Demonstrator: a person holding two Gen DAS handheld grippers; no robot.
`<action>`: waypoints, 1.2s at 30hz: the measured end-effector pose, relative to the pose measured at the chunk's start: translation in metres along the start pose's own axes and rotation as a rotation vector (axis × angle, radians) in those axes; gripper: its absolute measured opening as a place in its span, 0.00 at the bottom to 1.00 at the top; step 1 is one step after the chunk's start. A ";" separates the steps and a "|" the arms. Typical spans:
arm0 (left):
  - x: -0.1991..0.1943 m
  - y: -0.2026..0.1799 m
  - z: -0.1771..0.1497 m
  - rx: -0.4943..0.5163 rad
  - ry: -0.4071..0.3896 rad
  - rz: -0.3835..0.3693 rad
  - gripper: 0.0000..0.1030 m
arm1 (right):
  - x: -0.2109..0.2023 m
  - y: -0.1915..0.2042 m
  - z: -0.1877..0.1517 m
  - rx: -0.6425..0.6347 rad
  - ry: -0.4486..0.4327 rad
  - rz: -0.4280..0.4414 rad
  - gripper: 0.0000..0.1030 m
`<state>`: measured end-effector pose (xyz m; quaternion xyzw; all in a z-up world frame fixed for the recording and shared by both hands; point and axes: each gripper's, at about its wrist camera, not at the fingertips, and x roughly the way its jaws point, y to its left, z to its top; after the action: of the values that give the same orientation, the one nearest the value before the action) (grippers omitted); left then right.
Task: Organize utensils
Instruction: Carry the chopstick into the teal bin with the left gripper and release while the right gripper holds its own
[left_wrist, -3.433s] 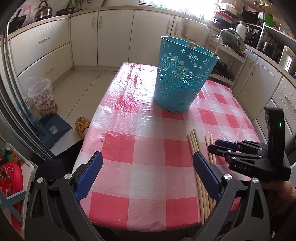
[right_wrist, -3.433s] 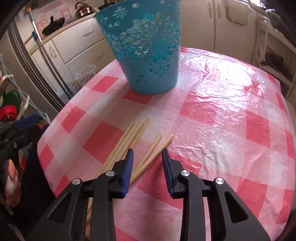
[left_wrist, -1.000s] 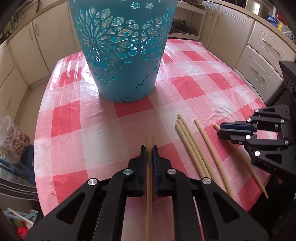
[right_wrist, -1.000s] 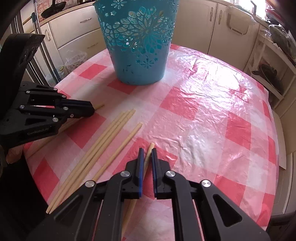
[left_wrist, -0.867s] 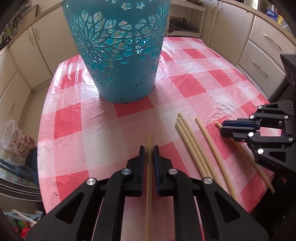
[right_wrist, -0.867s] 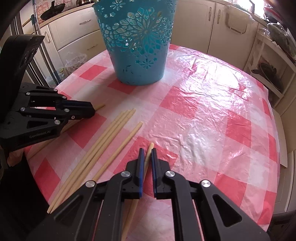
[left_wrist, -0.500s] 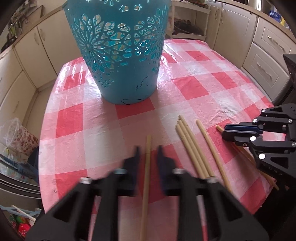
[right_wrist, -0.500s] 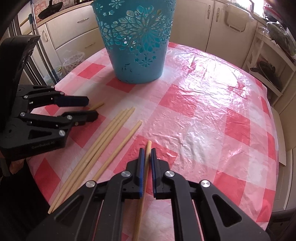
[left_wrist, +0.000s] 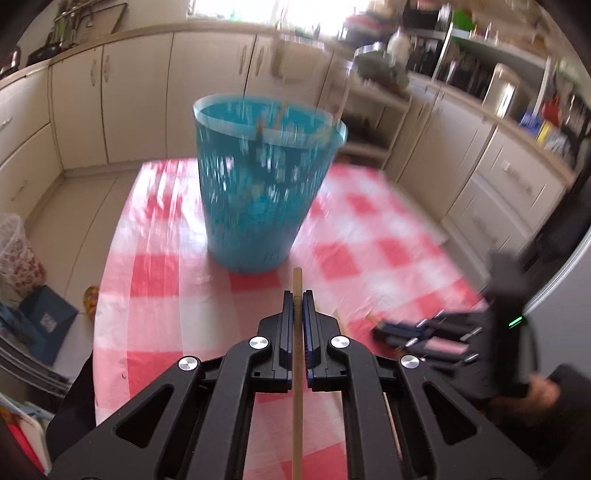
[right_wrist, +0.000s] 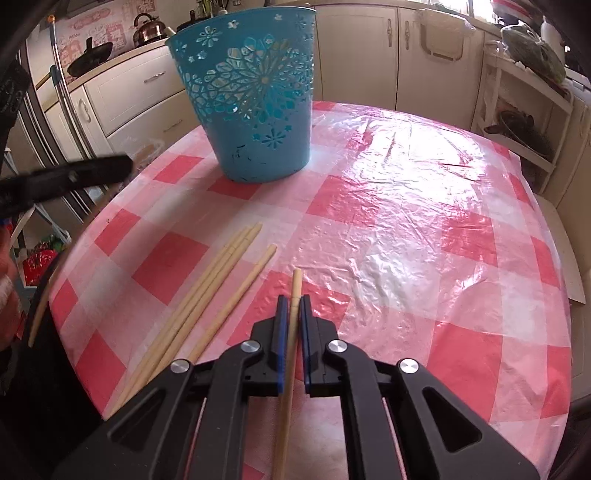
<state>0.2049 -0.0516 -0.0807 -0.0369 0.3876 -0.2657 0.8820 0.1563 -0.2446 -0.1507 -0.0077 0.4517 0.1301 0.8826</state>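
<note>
Your L gripper (left_wrist: 297, 295) fingers are pinched tight on a pale wooden chopstick (left_wrist: 297, 373), blue pads pressing both sides; the stick runs along the gap, its tip poking out just past the fingertips toward the base of the teal plastic basket w/ flower cut-outs (left_wrist: 264, 192). L view is motion-blurred; the stick looks clear of the cloth. Your R gripper (right_wrist: 291, 301) fingers are likewise clamped narrow on a second pale wooden chopstick (right_wrist: 290, 350), tip sticking out ahead of the pads, low over the red-and-white checked plastic tablecloth (right_wrist: 406, 229). Whether it touches the cloth, can't tell.

Just left of the R gripper, loose chopsticks (right_wrist: 207, 291) lie on the cloth: a bunch side by side, touching, plus a single one beside them, all angled toward the basket. Basket stands upright on the far part of the table, well apart from both grippers; a couple of stick ends show blurred above its rim in the L view. In the R view the L gripper shows as a dark blur at left, raised. Cream kitchen cabinets (right_wrist: 354, 51) behind.
</note>
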 end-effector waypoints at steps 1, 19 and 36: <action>-0.011 0.003 0.008 -0.016 -0.036 -0.026 0.05 | 0.000 0.001 0.001 -0.002 0.001 -0.002 0.06; -0.065 0.001 0.182 -0.088 -0.520 -0.081 0.05 | 0.008 -0.035 0.011 0.206 -0.008 0.134 0.05; 0.033 0.043 0.195 -0.193 -0.504 0.117 0.05 | 0.007 -0.038 0.008 0.240 -0.016 0.173 0.05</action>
<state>0.3793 -0.0590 0.0216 -0.1631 0.1809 -0.1586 0.9568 0.1753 -0.2783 -0.1554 0.1381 0.4559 0.1507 0.8662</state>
